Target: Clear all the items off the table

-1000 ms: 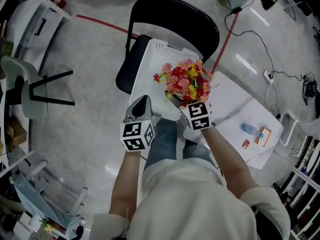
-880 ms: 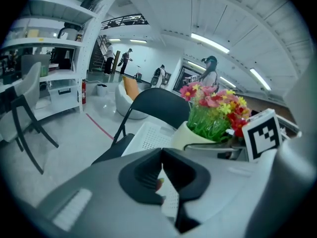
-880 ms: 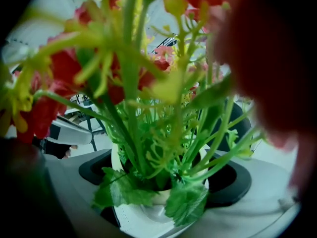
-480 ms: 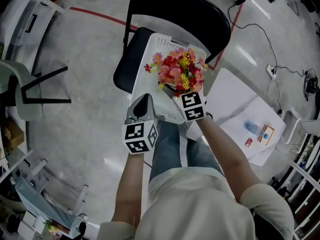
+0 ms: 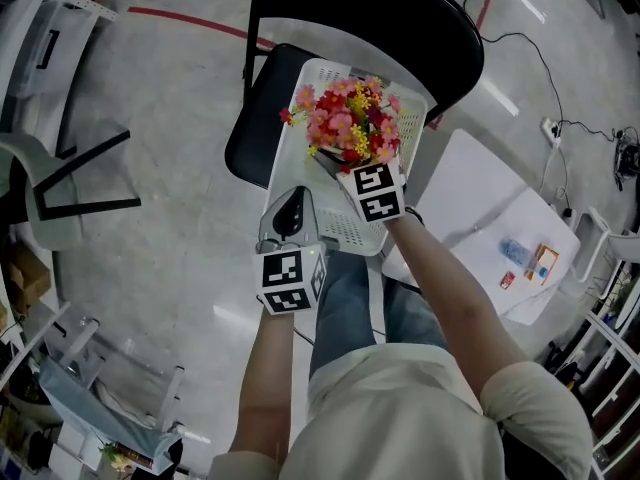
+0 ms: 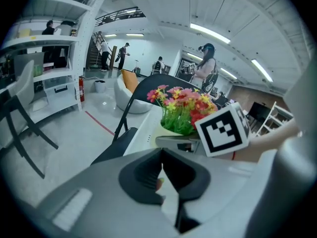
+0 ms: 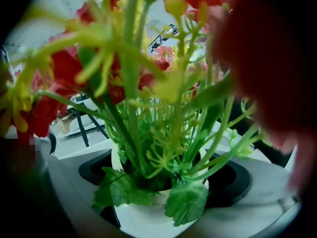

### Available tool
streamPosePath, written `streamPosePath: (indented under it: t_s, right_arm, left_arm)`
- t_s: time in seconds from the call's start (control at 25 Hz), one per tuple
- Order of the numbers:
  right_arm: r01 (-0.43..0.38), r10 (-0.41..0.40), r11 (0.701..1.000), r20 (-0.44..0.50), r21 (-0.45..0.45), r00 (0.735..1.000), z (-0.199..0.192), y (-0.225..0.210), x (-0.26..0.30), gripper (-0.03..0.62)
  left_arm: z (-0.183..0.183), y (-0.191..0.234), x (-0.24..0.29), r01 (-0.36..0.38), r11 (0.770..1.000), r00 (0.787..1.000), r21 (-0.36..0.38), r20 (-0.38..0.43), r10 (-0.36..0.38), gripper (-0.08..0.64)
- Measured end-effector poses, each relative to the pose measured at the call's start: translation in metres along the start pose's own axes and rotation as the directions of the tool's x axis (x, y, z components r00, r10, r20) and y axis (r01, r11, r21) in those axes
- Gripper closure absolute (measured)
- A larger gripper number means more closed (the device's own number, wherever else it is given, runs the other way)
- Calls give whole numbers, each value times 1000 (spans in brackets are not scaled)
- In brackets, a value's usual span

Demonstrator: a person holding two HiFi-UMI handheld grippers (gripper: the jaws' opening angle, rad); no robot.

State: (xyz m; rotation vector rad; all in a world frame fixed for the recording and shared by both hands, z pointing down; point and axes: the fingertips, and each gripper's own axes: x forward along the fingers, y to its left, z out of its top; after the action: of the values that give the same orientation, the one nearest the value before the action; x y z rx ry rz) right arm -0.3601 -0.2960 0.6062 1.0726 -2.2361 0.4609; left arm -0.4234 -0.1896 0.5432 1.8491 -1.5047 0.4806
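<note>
Grey floor (image 5: 170, 188): one chair (image 5: 255, 133), one basket (image 5: 345, 230), one flowerpot (image 5: 345, 128) in right tongs (image 7: 159, 190).

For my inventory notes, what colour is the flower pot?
The flower pot is white, clearest in the right gripper view.

It was a big open lab or workshop hall. White metal shelving racks (image 6: 52, 58) lined one side, with a fire extinguisher (image 6: 81, 89) at their foot. A red tape line (image 5: 190, 26) crossed the pale polished floor (image 5: 150, 268). Long strip lights (image 6: 213, 32) ran overhead, and people (image 6: 205, 68) stood about further back.
</note>
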Motion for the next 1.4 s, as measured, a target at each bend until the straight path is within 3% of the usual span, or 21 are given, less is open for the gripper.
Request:
streamPosePath:
  t_s: [0.44, 1.4]
  right_arm:
    - [31, -29, 999, -50, 37, 998, -30, -11, 52, 32]
    - [20, -23, 999, -145, -28, 989, -94, -22, 126, 32]
  left_arm:
    - [4, 5, 26, 33, 999, 999, -22, -4, -33, 551]
    - [-10, 3, 63, 54, 998, 998, -42, -37, -55, 551]
